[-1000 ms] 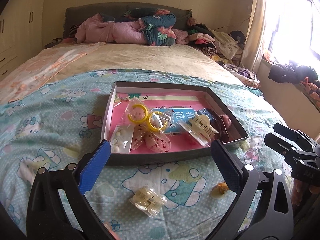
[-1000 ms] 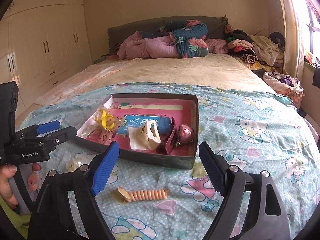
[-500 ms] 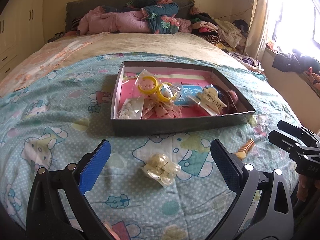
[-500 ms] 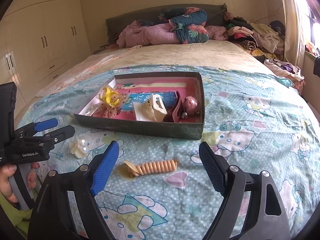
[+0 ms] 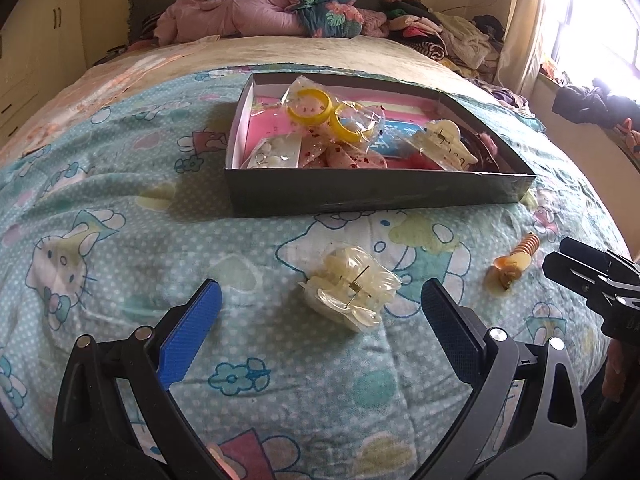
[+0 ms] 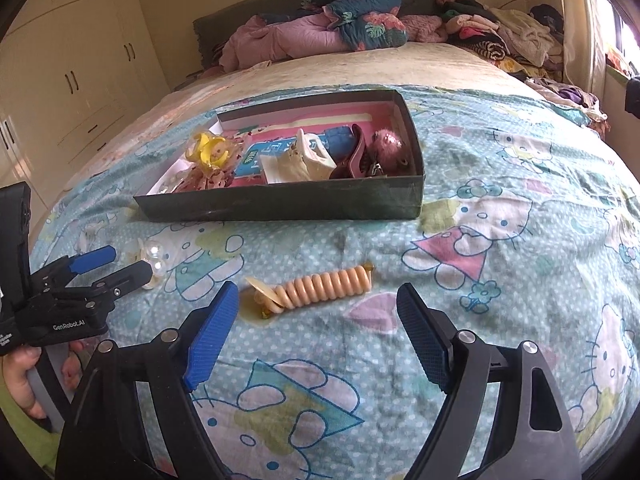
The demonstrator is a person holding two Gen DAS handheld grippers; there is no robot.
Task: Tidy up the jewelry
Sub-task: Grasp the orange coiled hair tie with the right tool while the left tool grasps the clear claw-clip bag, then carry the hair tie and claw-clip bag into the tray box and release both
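A dark open box (image 5: 376, 194) (image 6: 280, 204) with a pink inside sits on the bed and holds yellow bangles (image 5: 310, 107), a cream hair claw (image 5: 448, 142), a blue card and a pink pom-pom (image 6: 386, 144). A bagged cream hair clip (image 5: 352, 288) lies on the blanket just ahead of my open, empty left gripper (image 5: 320, 316); it also shows in the right wrist view (image 6: 154, 258). A peach spiral hair tie (image 6: 320, 288) (image 5: 516, 260) lies just ahead of my open, empty right gripper (image 6: 316, 320).
The blanket (image 5: 100, 208) has a cartoon cat print. Pillows and folded quilts (image 5: 280, 12) are piled at the headboard, clothes (image 6: 512, 36) along the right side. White wardrobes (image 6: 60, 80) stand at the left, a window at the right.
Both grippers have come lower and closer to the blanket. The bagged clip now lies between the left fingers' line, the spiral tie between the right fingers' line. Both stay open.
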